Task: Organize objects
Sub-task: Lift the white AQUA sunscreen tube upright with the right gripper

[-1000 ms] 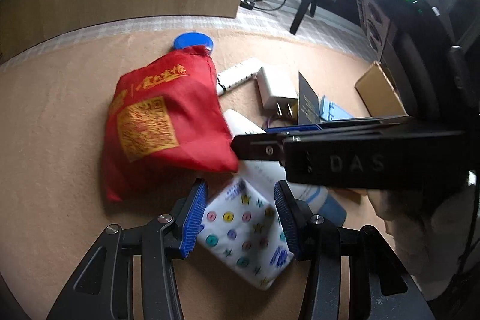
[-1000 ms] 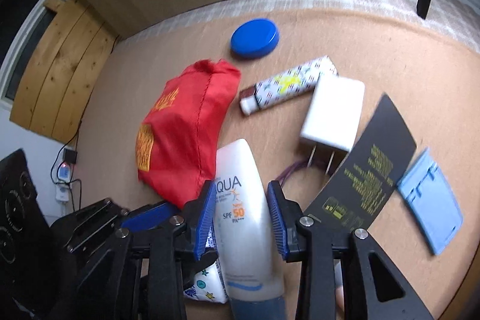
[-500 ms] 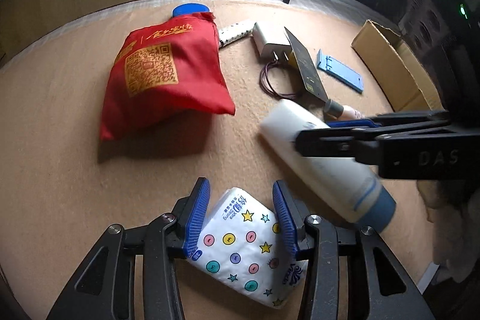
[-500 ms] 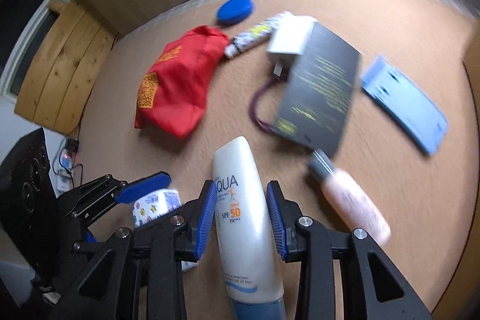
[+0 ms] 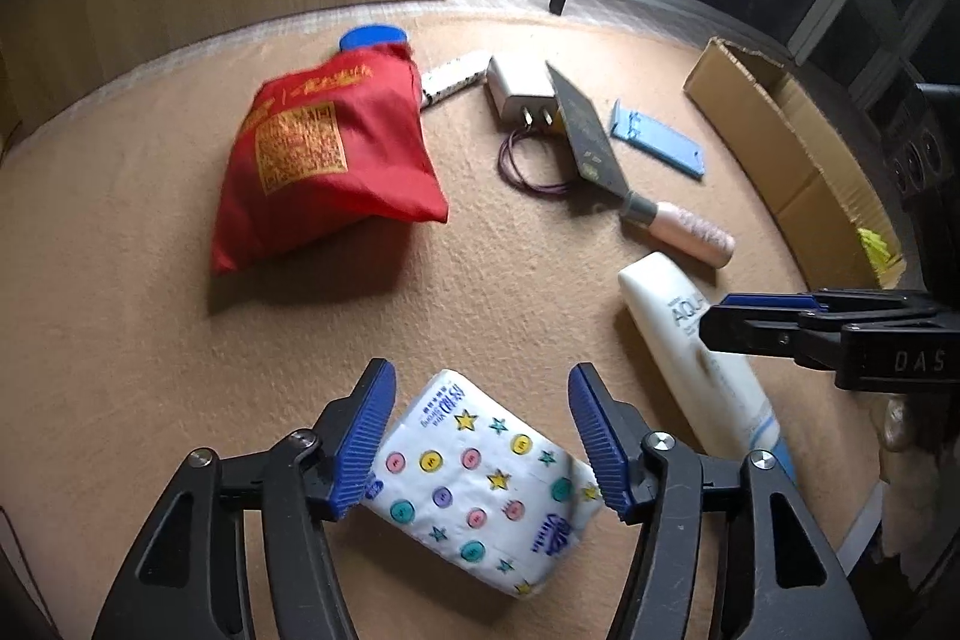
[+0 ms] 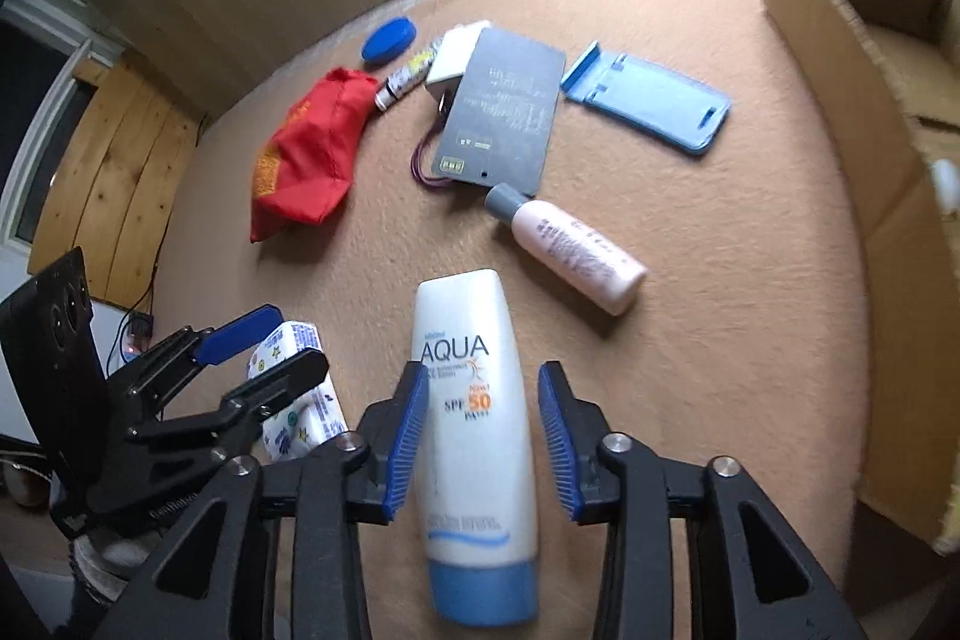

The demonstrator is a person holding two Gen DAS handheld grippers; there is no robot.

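While both your grippers [image 5: 480,436] [image 6: 483,433] have just opened, tissue pack [image 5: 480,484] & sunscreen tube [image 6: 474,436] lie released; approx. seven items left.

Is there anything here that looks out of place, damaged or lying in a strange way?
Nothing looks spilled or broken. One oddity: the dark card lies on top of the white charger and partly covers the purple cord. The pink bottle and sunscreen tube lie on their sides, caps on.
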